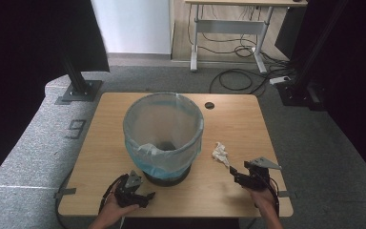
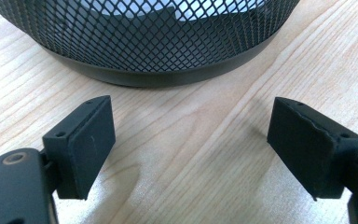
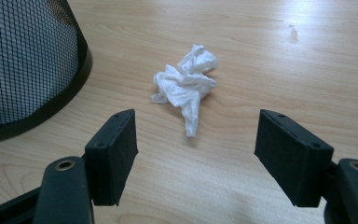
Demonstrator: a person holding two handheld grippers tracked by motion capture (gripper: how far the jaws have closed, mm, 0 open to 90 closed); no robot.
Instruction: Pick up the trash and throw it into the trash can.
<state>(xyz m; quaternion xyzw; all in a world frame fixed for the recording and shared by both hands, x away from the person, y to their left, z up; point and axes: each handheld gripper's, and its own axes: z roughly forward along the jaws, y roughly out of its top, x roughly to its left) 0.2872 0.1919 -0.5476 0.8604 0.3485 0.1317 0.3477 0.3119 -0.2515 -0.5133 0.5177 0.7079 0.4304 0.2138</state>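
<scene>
Wooden table (image 1: pixel 238 124) is carrying a black mesh bin (image 1: pixel 164 138) lined with a pale blue bag (image 1: pixel 147 152) in the high view. A crumpled white tissue (image 1: pixel 220 153) is lying just right of the bin. The left gripper (image 1: pixel 140 196) is sitting near the table's front edge, in front of the bin, and the right gripper (image 1: pixel 233 171) is pointing at the tissue from just behind it.

Along the left gripper (image 2: pixel 191 140) view, the fingers (image 2: pixel 91 144) are standing spread wide over bare wood, holding nothing, with the bin's base (image 2: pixel 168 74) close ahead.

Along the right gripper (image 3: pixel 196 149) view, the fingers (image 3: pixel 114 154) are also spread wide and empty. The tissue (image 3: pixel 186 86) is lying on the table just ahead of the gap, untouched, with the bin (image 3: pixel 28 70) at the left.
</scene>
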